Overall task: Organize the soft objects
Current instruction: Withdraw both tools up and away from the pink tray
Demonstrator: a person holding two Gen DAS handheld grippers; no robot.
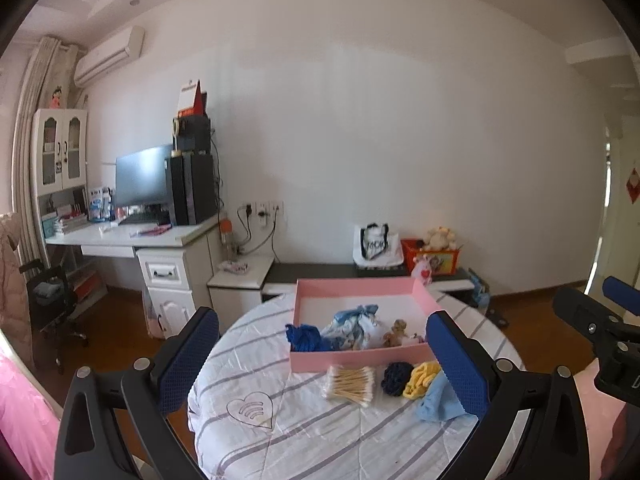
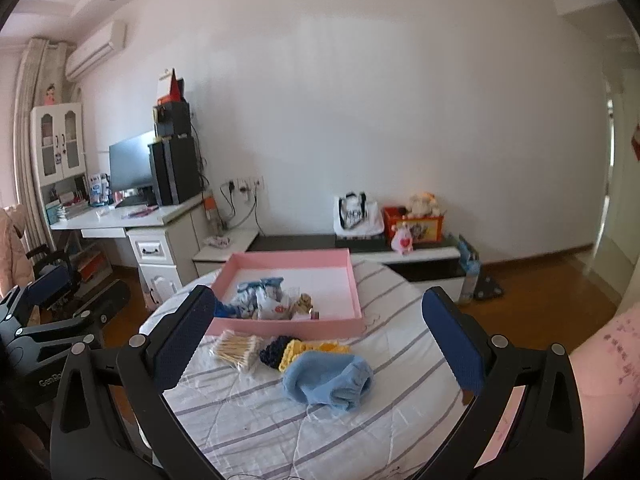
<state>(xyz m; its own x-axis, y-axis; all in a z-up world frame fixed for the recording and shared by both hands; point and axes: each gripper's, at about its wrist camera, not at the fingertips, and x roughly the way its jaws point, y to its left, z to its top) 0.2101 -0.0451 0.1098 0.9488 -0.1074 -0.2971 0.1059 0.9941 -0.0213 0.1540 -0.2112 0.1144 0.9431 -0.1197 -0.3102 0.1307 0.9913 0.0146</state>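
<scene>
A pink tray point(image 1: 356, 358) point(image 2: 292, 325) sits on the round table's striped cloth point(image 1: 304, 432) point(image 2: 256, 420). It holds a dark blue cloth point(image 1: 304, 338), a printed blue-white pouch point(image 1: 352, 326) point(image 2: 260, 300) and a small tan toy point(image 1: 396, 332) point(image 2: 304, 303). In front of it lie a bag of cotton swabs point(image 1: 350, 386) point(image 2: 236, 350), a navy and yellow knit piece point(image 1: 408, 376) point(image 2: 296, 350) and a light blue soft sleeve point(image 1: 440, 402) point(image 2: 326, 382). My left gripper point(image 1: 324, 364) and right gripper point(image 2: 316, 342) are both open and empty, held above the table's near side.
The right gripper shows at the right edge of the left wrist view point(image 1: 600, 328); the left gripper shows at the left edge of the right wrist view point(image 2: 52, 316). Behind are a white desk point(image 1: 132, 236) with a monitor, a low bench point(image 1: 360, 272), and wooden floor.
</scene>
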